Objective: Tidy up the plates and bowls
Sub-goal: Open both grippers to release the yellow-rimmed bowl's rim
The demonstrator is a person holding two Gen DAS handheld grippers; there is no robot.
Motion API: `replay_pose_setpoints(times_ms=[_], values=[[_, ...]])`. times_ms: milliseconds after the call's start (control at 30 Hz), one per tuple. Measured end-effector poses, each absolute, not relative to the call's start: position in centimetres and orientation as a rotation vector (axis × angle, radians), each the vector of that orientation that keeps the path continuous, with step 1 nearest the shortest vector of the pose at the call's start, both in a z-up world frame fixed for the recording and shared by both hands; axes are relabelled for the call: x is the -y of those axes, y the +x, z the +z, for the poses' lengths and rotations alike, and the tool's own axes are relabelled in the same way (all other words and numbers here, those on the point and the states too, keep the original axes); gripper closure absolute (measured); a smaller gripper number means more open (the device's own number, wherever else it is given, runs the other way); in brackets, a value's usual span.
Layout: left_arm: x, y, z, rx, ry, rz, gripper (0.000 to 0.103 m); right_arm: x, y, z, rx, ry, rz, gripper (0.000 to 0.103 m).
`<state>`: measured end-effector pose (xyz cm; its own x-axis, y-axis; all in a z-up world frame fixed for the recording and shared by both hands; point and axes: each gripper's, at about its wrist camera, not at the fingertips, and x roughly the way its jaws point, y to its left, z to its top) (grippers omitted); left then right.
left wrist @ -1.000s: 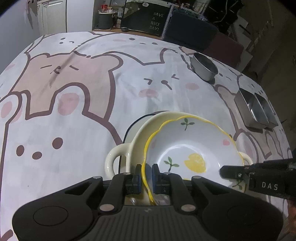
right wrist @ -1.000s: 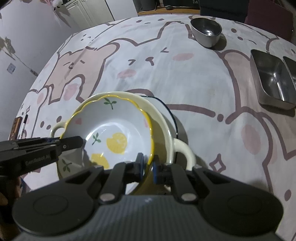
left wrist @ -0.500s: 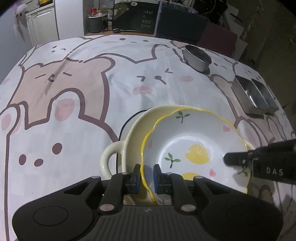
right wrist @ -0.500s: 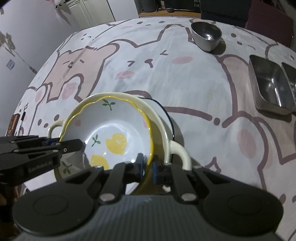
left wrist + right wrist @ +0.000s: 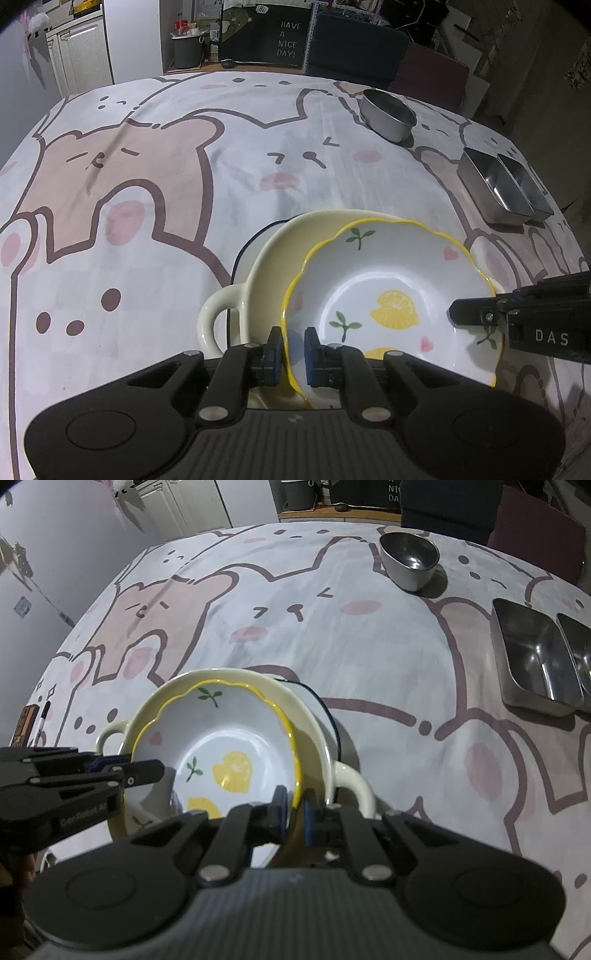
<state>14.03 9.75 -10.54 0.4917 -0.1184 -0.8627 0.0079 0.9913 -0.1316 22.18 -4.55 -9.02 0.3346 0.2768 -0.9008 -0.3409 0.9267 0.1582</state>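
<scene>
A white lemon-print bowl (image 5: 391, 295) (image 5: 221, 746) with a wavy yellow rim hangs low over a cream two-handled dish (image 5: 273, 251) (image 5: 314, 731), slightly tilted. My left gripper (image 5: 293, 347) is shut on the bowl's near-left rim, and it shows from the side in the right wrist view as the left gripper (image 5: 144, 771). My right gripper (image 5: 293, 808) is shut on the opposite rim; the left wrist view shows that right gripper (image 5: 476, 314) reaching in from the right. A dark-rimmed plate (image 5: 255, 240) (image 5: 328, 716) peeks out under the cream dish.
A round steel bowl (image 5: 388, 116) (image 5: 410, 559) stands far back on the cartoon-print tablecloth. Two steel trays (image 5: 495, 184) (image 5: 532, 657) lie side by side at the right. A pen (image 5: 40, 720) lies near the table's left edge. Chairs stand beyond the far edge.
The lemon bowl has tipped from a steeper tilt toward level above the cream dish. Both grippers kept their hold on its rim.
</scene>
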Motion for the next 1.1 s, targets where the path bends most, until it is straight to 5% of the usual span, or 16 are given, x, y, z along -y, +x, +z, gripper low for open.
replay_pose_setpoints(times_ms=[1100], values=[[-10.6,13.2,-10.0,-1.040,-0.113,-0.075,0.094,4.2,24.1,-10.8,-1.214,0.009,0.396,0.092]])
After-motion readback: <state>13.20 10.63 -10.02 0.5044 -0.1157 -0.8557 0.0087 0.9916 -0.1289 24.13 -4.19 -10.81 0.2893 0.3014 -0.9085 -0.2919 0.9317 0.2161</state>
